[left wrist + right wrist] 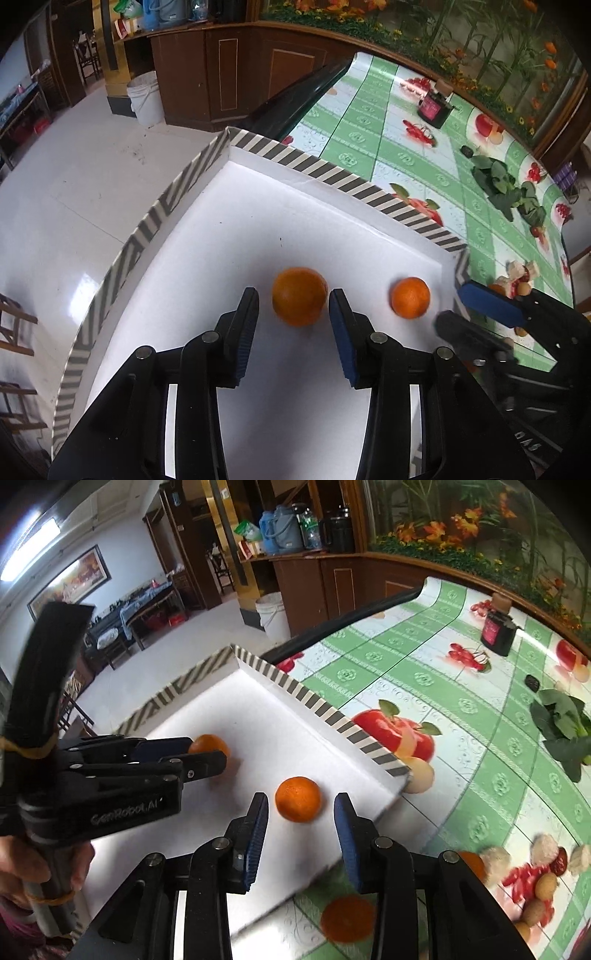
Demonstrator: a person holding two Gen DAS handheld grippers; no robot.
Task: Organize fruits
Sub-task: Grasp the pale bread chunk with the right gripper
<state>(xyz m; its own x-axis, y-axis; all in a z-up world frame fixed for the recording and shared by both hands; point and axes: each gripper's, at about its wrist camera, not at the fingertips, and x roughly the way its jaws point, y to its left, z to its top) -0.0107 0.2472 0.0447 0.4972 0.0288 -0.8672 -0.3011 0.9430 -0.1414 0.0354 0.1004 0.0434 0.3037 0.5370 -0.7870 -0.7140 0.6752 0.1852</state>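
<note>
Two oranges lie in a white tray (pixel 236 206) with a striped rim. In the left wrist view the larger orange (pixel 300 296) sits just ahead of my open left gripper (pixel 293 297), between its fingertips and not squeezed. The smaller orange (pixel 410 297) lies to its right, near the tray's right wall. In the right wrist view my open right gripper (pixel 301 803) frames that smaller orange (pixel 298 799) without touching it. The left gripper (pixel 207 755) shows at the left, around the other orange (pixel 208 745). A third orange (pixel 347 919) lies on the tablecloth outside the tray (pixel 258 709).
The tray stands at the corner of a table with a green fruit-print cloth (pixel 461 709). Leafy greens (pixel 563 723), a dark jar with a pink label (pixel 496 633) and a small dark object (pixel 532 683) lie farther back. A white bucket (pixel 146 98) stands on the floor.
</note>
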